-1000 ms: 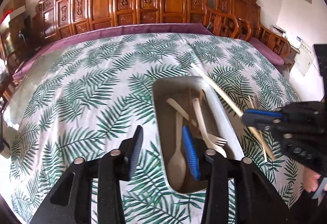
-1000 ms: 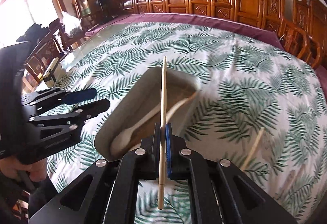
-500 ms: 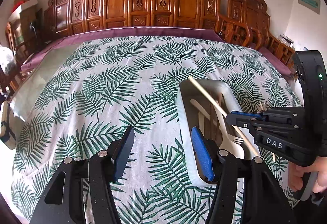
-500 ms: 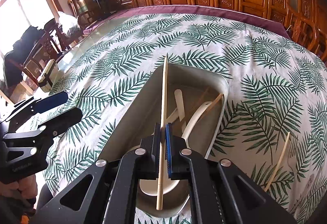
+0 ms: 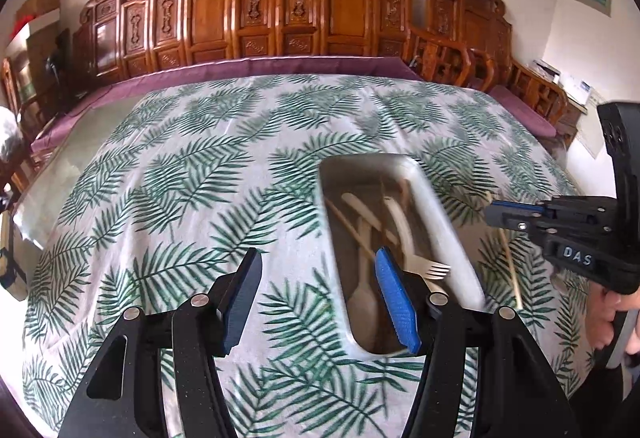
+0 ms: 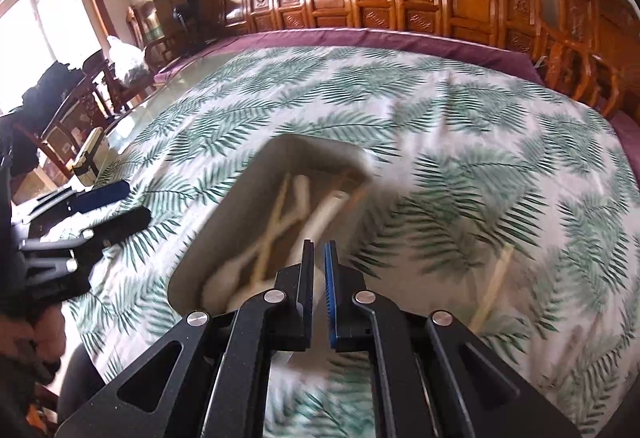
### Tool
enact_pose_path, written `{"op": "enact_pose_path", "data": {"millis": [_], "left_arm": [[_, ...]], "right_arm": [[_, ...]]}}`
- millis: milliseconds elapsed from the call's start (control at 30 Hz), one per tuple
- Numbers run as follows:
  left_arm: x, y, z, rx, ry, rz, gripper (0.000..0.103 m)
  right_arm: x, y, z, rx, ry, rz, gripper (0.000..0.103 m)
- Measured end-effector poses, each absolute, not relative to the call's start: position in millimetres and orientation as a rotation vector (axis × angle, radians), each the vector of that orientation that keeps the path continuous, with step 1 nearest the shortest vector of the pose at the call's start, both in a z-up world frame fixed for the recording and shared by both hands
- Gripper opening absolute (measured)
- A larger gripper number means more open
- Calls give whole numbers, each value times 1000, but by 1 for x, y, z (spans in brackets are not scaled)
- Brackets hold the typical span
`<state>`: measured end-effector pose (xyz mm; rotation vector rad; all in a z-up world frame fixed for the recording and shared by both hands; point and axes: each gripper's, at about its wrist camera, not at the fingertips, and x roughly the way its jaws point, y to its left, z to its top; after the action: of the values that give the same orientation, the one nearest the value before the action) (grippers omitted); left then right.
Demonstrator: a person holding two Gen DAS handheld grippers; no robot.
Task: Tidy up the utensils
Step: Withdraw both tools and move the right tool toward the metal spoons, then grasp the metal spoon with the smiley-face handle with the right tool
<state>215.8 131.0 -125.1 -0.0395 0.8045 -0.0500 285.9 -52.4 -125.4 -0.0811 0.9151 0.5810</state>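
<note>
Leaf-patterned cloth covers the counter; on it the tray holds a chopstick. Beside the tray, left gripper gapes wide, right gripper slightly parted, both empty.

Left gripper open beside tray holding utensils.

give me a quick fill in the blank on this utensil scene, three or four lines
1. The fork lies inside the metal ____.
2. The right gripper holds ____ between its fingers.
3. One loose chopstick lies on the ____, to the right of the tray.
4. The left gripper is wide ____.

Missing words: tray; nothing; tablecloth; open
</note>
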Motion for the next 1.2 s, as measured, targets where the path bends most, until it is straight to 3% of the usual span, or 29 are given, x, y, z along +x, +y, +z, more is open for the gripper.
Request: {"op": "enact_pose_path", "data": {"millis": [167, 367, 433, 533, 1100, 1200], "left_arm": [[208, 108, -118, -23, 788, -102, 72], [200, 77, -113, 10, 780, -155, 77], [199, 63, -113, 18, 783, -177, 78], [197, 42, -116, 31, 796, -207, 78], [183, -24, -147, 59, 870, -291, 78], [181, -27, -150, 52, 877, -294, 78]], "right_arm": [[273, -119, -128, -94, 915, 499, 7], [274, -197, -134, -109, 939, 384, 7], [277, -219, -142, -93, 958, 351, 7], [280, -242, -156, -63, 986, 305, 16], [248, -230, -204, 15, 1081, 369, 16], [249, -230, -209, 26, 1093, 363, 28]]}}
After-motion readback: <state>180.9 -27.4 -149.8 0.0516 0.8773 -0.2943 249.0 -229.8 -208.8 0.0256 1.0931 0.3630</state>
